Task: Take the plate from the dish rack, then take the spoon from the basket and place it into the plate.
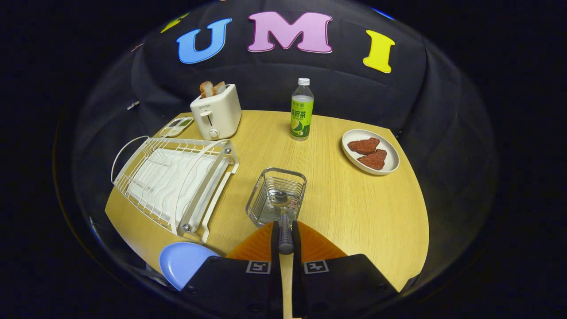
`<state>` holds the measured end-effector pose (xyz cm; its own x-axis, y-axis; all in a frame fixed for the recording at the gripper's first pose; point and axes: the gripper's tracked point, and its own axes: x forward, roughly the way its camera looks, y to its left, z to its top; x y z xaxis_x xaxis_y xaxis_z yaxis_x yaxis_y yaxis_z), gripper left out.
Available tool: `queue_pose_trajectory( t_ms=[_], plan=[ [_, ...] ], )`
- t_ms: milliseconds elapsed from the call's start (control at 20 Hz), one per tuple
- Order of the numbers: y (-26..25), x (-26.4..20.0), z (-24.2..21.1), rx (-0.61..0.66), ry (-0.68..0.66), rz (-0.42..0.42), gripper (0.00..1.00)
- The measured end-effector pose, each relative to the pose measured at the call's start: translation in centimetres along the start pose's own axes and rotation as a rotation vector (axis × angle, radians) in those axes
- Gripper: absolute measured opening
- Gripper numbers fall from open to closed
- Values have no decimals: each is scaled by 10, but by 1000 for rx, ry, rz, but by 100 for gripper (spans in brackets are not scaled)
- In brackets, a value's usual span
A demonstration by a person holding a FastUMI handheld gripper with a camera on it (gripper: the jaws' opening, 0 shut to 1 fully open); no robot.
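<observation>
- On the wooden table (354, 208), just ahead of the fingers, stands a wire basket (277, 196) of bright metal with a perforated floor.
- The gripper (285, 235) is clenched on the spoon (283, 217): both fingers (275, 239) press on its grey handle from either side, with almost no gap left between them.
- The spoon's bowl lies inside the basket, on or just above its floor, while the handle runs back over the near rim into the fingers.
- Left of the basket sits a white wire dish rack (175, 181), set at a slant on the table; its slots hold no plate.
- The blue plate (184, 261) lies at the near left, just beside the rack's near corner and partly hidden by the gripper's body.
- At the far left a cream toaster (216, 113) stands with two slices of toast (211, 88) sticking up from its slots.
- A small flat white tray (176, 126) lies just left of the toaster.
- A green-labelled drink bottle (302, 110) with a white cap stands upright at the far middle, well apart from the basket.
- To the right, a white oval dish (390, 159) carries two reddish-brown pieces of food (368, 153), touching each other.
</observation>
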<state>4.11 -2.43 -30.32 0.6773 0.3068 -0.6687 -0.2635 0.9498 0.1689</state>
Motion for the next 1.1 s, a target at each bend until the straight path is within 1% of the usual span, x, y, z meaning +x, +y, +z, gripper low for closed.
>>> queue_pose_trajectory(
  t_ms=[150, 300, 400, 550, 700, 900, 1100],
  plan=[
    [-1, -28, 8, 33, -34, -9, 12],
    [8, -66, 18, 58, -84, 11, 12],
    [17, -90, 17, 73, -101, 28, 12],
    [37, -120, 6, 103, -108, 54, 12],
    [66, -142, -16, 132, -83, 114, 12],
    [101, -143, -66, 87, -9, 177, 12],
    [130, -124, -107, -5, 51, 212, 12]
  ],
)
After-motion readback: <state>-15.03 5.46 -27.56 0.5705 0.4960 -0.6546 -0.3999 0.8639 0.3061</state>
